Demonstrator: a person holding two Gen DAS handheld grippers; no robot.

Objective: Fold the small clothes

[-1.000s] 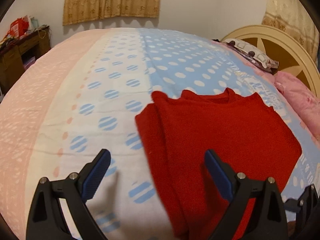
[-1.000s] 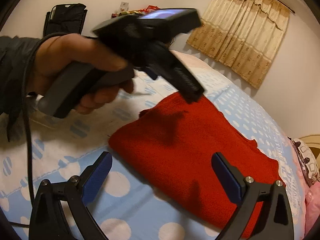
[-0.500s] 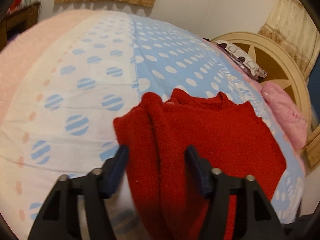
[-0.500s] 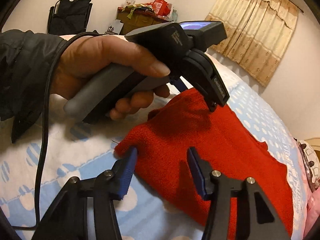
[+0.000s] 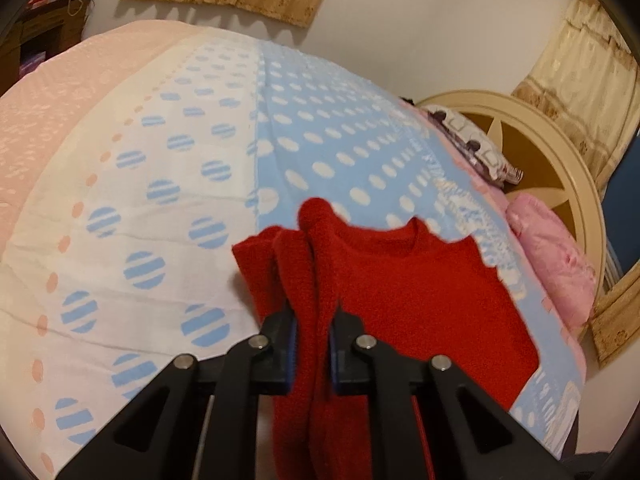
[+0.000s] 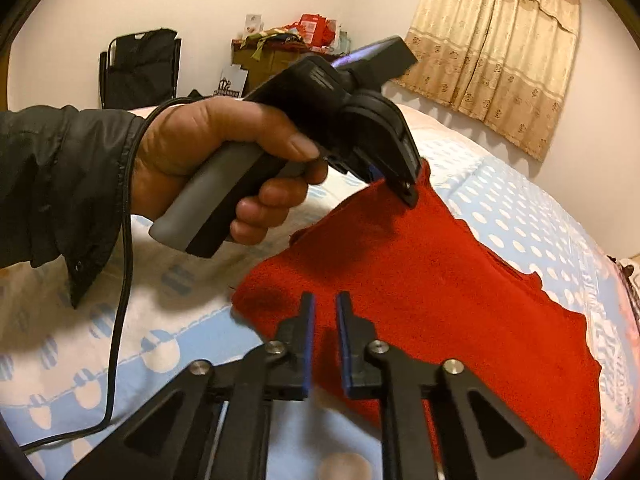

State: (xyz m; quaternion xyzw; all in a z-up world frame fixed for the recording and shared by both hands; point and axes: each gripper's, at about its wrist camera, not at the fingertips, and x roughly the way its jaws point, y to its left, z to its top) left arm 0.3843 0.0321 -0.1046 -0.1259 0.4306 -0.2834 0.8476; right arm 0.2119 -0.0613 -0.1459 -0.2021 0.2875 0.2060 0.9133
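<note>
A red knitted sweater lies on the dotted bedspread, partly folded along its left side. My left gripper has its jaws closing tight on that folded edge, and the cloth bunches up between the blue pads. In the right wrist view a hand holds the left gripper, which pinches a raised corner of the sweater. My right gripper sits over the sweater's near edge. Its jaws are closing to a narrow gap with red cloth between them.
A pink pillow and a patterned pillow lie against the cream headboard on the right. A black cable trails over the bedspread. A cluttered cabinet and a black chair stand by the far wall.
Both grippers went from wide open to closed on the sweater's edges. The left one has pulled the folded edge up off the bed a little.
</note>
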